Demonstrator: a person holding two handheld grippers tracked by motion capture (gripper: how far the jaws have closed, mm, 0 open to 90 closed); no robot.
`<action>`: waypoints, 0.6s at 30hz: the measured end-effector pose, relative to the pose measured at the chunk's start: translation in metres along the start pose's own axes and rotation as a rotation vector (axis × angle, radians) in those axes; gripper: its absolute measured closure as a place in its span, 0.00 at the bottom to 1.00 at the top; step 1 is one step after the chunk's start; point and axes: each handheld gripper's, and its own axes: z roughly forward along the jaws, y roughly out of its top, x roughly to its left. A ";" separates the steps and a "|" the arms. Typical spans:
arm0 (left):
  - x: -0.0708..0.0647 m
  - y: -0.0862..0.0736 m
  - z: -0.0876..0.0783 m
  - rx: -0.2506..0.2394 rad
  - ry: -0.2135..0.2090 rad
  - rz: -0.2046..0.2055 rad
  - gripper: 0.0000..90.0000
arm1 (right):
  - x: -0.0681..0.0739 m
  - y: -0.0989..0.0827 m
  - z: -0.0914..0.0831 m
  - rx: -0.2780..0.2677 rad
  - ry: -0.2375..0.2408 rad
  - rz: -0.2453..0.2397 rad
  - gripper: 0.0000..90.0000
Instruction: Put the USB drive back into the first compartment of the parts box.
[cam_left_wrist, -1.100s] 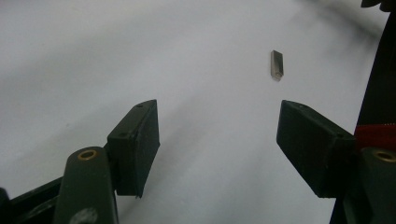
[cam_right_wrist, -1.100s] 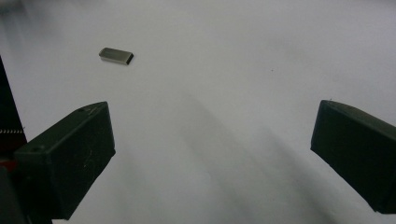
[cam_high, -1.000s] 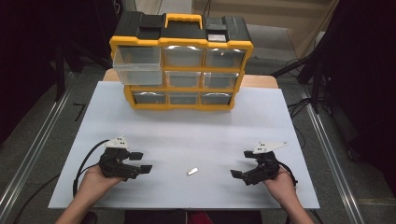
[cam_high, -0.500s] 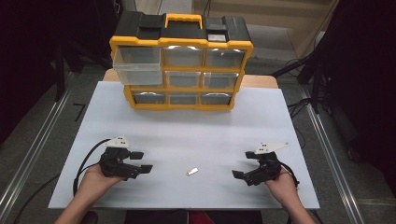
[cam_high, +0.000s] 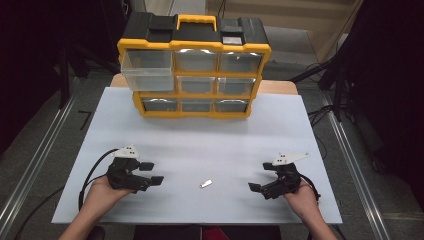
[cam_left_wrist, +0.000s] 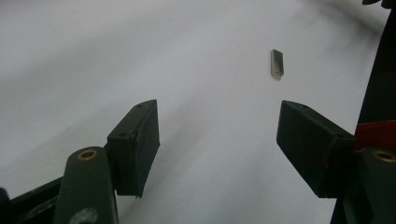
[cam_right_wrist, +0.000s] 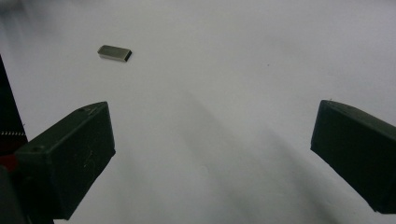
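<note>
A: Two grippers in play, both with jaws spread wide and nothing between them. Left gripper (cam_high: 148, 172) sits on the mat (cam_high: 210, 137) to the left of the metal piece (cam_high: 205, 184); right gripper (cam_high: 261, 178) sits to its right. The piece lies flat between them, apart from both, nearer the mat's front edge than the cabinet (cam_high: 192, 65).

B: Which one takes it?

A: Judgement only: either could. In the left gripper view the piece (cam_left_wrist: 277, 64) lies ahead of the jaws, off toward the right-hand one. In the right gripper view the piece (cam_right_wrist: 114, 52) lies ahead and toward the left-hand jaw. Neither is centred on it yet.

B: Notes on doing the pick well?

A: The piece is small and thin, so come in low, almost skimming the mat. Centre it between the jaws first. Close across its narrow width, not its length, or it will likely pivot out. Close slowly; a flat part on a smooth mat will probably slide if one jaw arrives first.

B: Count?

A: One piece. One mat. One cabinet, yellow frame, black top, with nine clear drawers in three rows of three. One drawer (cam_high: 148, 69), top left, stands pulled out, the likely destination. Contents too blurred to tell.
</note>
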 end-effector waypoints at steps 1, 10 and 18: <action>-0.001 0.001 0.001 0.002 0.002 0.006 0.35 | 0.000 0.000 0.000 -0.004 -0.001 0.000 0.00; -0.007 0.011 0.009 0.020 -0.016 0.039 0.34 | -0.001 0.000 0.000 -0.004 -0.003 0.003 0.00; -0.013 0.026 0.018 0.035 -0.041 0.079 0.32 | 0.000 0.000 0.001 -0.001 -0.003 -0.003 0.00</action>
